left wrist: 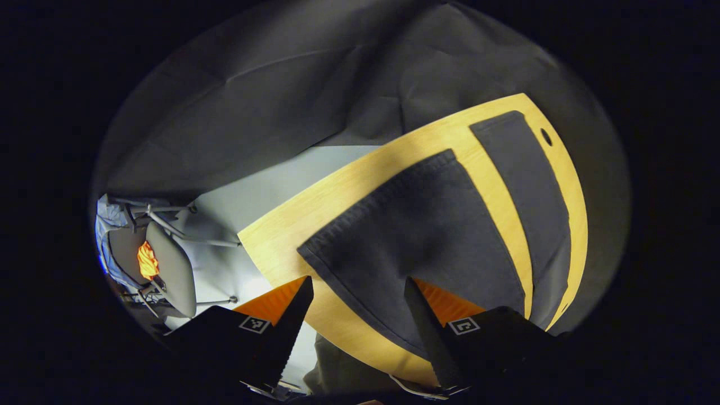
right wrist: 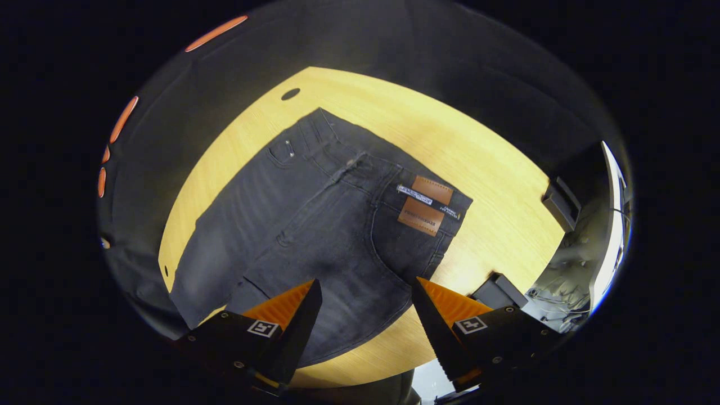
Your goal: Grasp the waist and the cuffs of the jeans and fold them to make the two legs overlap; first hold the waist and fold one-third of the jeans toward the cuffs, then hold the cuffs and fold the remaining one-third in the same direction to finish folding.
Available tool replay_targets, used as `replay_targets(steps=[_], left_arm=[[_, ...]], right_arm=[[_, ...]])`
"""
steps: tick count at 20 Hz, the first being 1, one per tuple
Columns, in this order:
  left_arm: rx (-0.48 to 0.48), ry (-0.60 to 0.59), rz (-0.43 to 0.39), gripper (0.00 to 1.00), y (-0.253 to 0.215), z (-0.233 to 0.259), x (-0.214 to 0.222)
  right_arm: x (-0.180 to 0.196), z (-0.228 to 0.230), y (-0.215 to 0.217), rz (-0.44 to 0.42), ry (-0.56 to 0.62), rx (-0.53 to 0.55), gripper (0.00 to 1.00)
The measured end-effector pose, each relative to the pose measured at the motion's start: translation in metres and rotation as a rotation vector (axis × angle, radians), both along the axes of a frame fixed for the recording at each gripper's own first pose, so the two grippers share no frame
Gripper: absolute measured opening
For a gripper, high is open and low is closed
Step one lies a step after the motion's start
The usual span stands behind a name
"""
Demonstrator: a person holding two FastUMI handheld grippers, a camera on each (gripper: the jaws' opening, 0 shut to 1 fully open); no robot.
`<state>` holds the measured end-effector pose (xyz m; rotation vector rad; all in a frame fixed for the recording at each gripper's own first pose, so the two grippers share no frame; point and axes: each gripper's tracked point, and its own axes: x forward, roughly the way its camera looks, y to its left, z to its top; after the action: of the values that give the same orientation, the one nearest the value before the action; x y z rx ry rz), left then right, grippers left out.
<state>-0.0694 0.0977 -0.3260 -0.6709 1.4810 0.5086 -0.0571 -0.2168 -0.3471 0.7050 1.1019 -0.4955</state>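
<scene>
Dark grey jeans lie flat on a light wooden table. The left gripper view takes in the two legs spread apart: the near leg's cuff [left wrist: 371,211] and the far leg [left wrist: 529,197]. My left gripper [left wrist: 360,304] hovers open above the near leg, nothing between its fingers. In the right gripper view the waist [right wrist: 388,169] with its brown leather patch [right wrist: 424,205] lies toward the upper right, and the legs [right wrist: 225,247] run off to the lower left. My right gripper [right wrist: 365,306] hangs open over the seat and hip area, apart from the cloth.
The table [left wrist: 292,225] has a small cable hole [left wrist: 545,136] near its far edge. A grey chair [left wrist: 169,270] with an orange item stands on the floor to the left. Dark boxes [right wrist: 559,202] and cables [right wrist: 554,292] sit beyond the table's right edge.
</scene>
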Motion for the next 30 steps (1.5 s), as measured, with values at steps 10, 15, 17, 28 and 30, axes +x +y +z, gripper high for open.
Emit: replay_targets(steps=[10, 15, 17, 28, 30], left_arm=[[-0.002, 0.143, 0.108, 0.94, 0.003, -0.028, 0.0], [-0.028, 0.147, 0.161, 0.92, 0.002, -0.028, 0.0], [-0.033, 0.151, 0.164, 0.89, 0.001, -0.028, 0.001], [-0.009, 0.016, -0.028, 0.11, -0.011, -0.027, 0.032], [-0.052, -0.062, -0.048, 0.01, -0.013, -0.024, 0.035]], right_arm=[[-0.007, -0.039, -0.01, -0.013, 0.136, -0.04, 0.98], [-0.009, -0.045, -0.012, -0.086, 0.165, -0.042, 0.96], [-0.016, -0.045, -0.005, -0.124, 0.199, -0.005, 0.94], [-0.007, -0.044, -0.009, -0.165, 0.098, 0.082, 0.36], [0.001, -0.072, 0.004, -0.297, 0.001, 0.2, 0.25]])
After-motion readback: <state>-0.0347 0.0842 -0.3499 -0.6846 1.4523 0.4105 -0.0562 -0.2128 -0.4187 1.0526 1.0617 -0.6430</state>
